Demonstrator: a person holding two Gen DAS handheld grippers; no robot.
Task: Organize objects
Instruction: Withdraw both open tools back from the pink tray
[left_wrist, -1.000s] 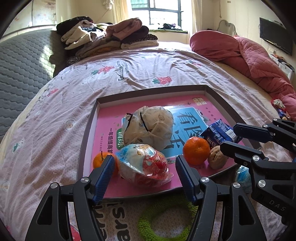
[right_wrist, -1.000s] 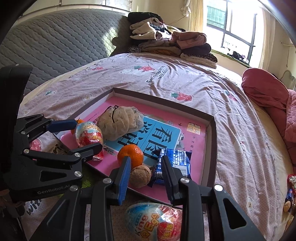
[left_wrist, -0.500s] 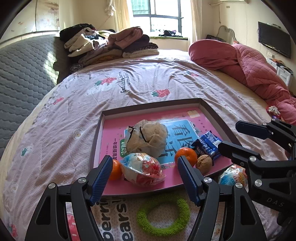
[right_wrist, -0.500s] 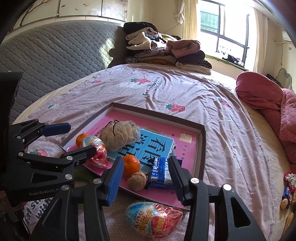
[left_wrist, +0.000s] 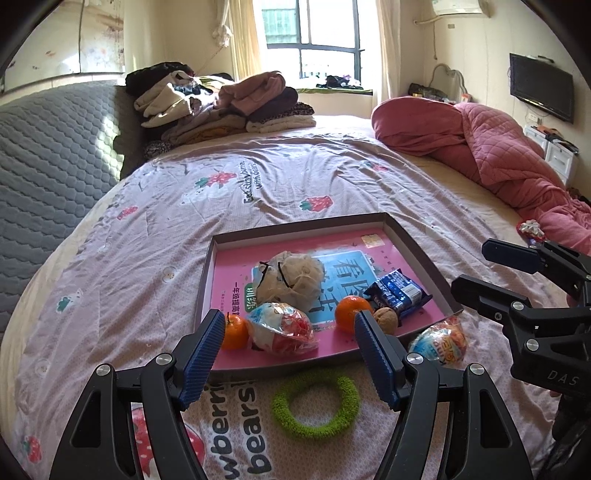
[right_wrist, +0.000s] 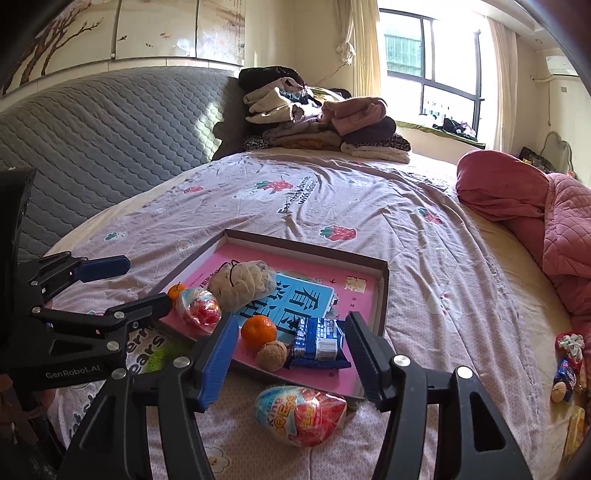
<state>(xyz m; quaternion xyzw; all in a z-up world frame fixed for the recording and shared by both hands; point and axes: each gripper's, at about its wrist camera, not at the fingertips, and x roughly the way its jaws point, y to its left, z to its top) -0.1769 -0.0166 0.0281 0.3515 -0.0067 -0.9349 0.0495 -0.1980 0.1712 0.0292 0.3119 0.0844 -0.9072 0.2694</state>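
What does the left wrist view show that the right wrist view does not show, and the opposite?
Only the left wrist view shows the whole green ring on the bedsheet and the television.

Only the right wrist view shows the small items at the bed's right edge.

Both show the tray holding a walnut, two oranges and a blue packet, plus one wrapped egg outside it. Both grippers are open.

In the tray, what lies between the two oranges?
The wrapped toy egg lies between the left orange and the right orange, seen clearly in the left wrist view.
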